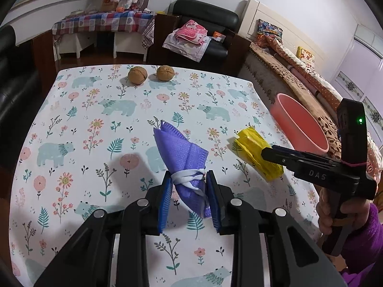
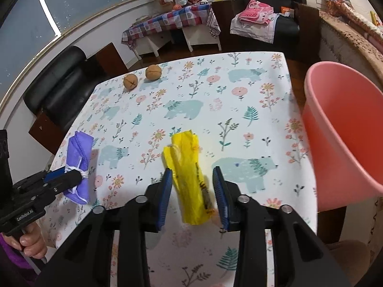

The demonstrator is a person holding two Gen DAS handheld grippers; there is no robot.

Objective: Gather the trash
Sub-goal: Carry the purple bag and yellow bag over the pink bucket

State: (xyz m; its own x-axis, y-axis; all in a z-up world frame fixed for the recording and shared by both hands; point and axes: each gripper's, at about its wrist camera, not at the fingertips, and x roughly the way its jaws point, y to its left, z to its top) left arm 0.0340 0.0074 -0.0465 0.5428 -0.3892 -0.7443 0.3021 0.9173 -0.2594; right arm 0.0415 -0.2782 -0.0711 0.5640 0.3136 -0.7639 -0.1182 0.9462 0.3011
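Left claw (image 1: 189, 179) clamped on purple folded mask (image 1: 184, 157) at its strap-wound middle, secure hold for carrying. Right claw (image 2: 192, 174) straddles yellow plastic bag (image 2: 189, 174) lying on worktop (image 2: 215, 110); pads apart, not pressing, so not yet gripped. Pink bin (image 2: 344, 129) just off worktop's right edge, likely destination. Far side: two walnuts (image 1: 149, 73) left alone. Path to bin looks clear.

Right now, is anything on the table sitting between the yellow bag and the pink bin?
Nothing visible does. In the right wrist view, only bare tablecloth lies between the yellow bag and the pink bin at the table's right edge. The two walnuts sit far off at the back, and the purple cloth bundle lies on the opposite side.
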